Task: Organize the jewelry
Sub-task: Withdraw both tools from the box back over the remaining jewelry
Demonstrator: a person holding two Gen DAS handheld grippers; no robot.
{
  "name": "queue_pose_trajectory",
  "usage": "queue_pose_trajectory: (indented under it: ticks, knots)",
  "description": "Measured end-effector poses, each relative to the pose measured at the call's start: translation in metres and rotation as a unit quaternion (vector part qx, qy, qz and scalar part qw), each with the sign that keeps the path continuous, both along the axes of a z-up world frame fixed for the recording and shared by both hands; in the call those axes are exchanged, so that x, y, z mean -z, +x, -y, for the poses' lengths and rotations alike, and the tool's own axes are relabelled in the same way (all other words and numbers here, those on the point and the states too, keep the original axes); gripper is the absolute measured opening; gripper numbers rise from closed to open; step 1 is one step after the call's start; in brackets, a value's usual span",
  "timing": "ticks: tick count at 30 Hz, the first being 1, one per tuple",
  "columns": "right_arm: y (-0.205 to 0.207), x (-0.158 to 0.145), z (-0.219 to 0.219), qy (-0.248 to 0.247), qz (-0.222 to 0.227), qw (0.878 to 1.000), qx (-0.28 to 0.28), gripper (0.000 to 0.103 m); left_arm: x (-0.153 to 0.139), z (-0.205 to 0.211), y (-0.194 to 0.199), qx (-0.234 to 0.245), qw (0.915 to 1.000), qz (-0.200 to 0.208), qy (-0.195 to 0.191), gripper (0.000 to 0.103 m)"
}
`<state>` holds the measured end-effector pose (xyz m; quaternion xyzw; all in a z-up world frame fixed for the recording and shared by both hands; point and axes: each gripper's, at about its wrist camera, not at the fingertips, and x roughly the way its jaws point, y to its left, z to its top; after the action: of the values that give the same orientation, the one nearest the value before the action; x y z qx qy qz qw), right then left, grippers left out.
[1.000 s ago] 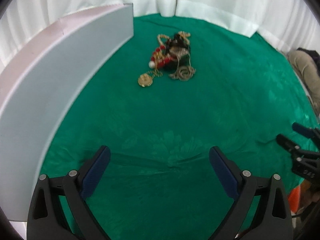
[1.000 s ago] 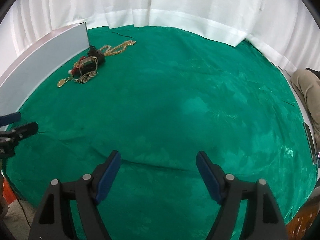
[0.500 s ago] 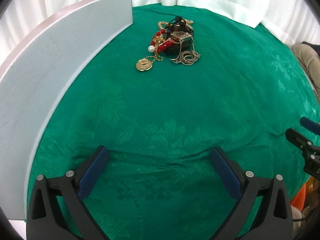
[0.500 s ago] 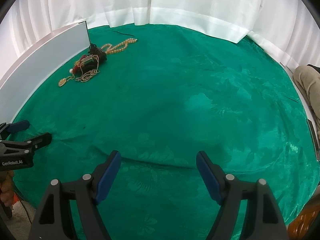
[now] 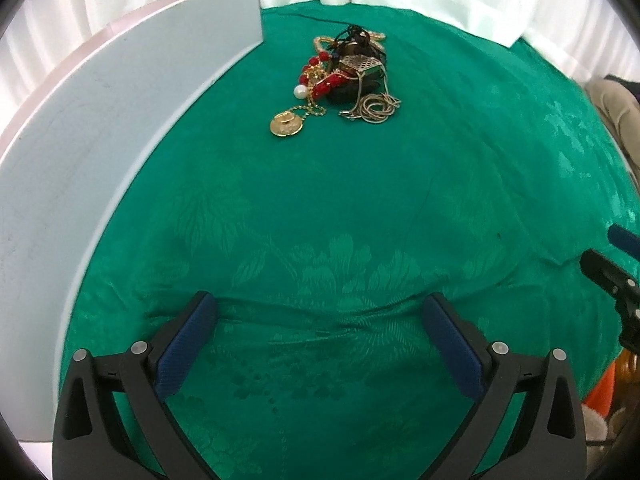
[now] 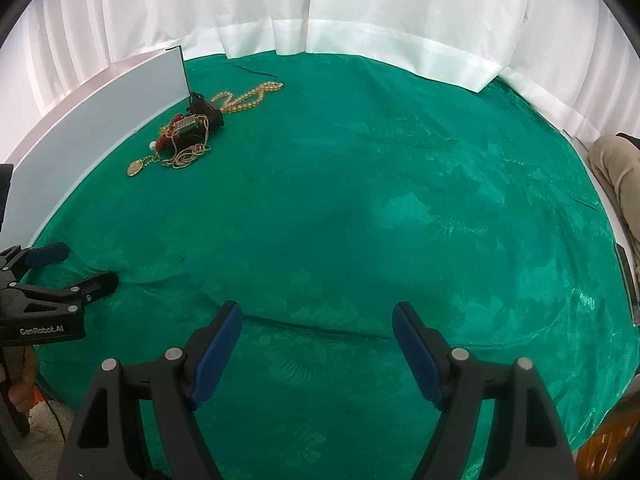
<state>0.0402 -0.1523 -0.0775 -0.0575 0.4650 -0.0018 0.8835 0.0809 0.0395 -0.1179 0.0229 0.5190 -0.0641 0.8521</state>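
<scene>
The jewelry pile (image 5: 344, 76) is seen on the far left of the green tablecloth (image 5: 360, 208), just beside the end of the pale board (image 5: 120, 112), with a gold medallion (image 5: 285, 125) at its near edge. Compared with a second ago, the pile is framed more sharply and slightly farther up. The left gripper (image 5: 320, 320) and right gripper (image 6: 318, 322) are both held spread and empty, as before.

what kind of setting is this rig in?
Probably a staged tabletop set, not a lived-in room: green floral-patterned tablecloth, white curtains close behind, a plain pale-blue upright board beside a tangled jewelry pile.
</scene>
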Motion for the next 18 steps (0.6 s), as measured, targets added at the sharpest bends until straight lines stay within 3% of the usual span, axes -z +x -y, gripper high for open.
queue_pose_trajectory:
  ticks: [10,18]
  knots:
    - [-0.001,-0.003,0.001,0.003,0.003,1.000,0.000,0.079,0.001,-0.003,0.000,0.015,0.9999,0.004,-0.002,0.102]
    - [0.001,-0.004,0.013,0.008,0.003,1.000,0.012,0.079,-0.045,-0.018,-0.006,0.019,0.9979,0.046,-0.041,0.102]
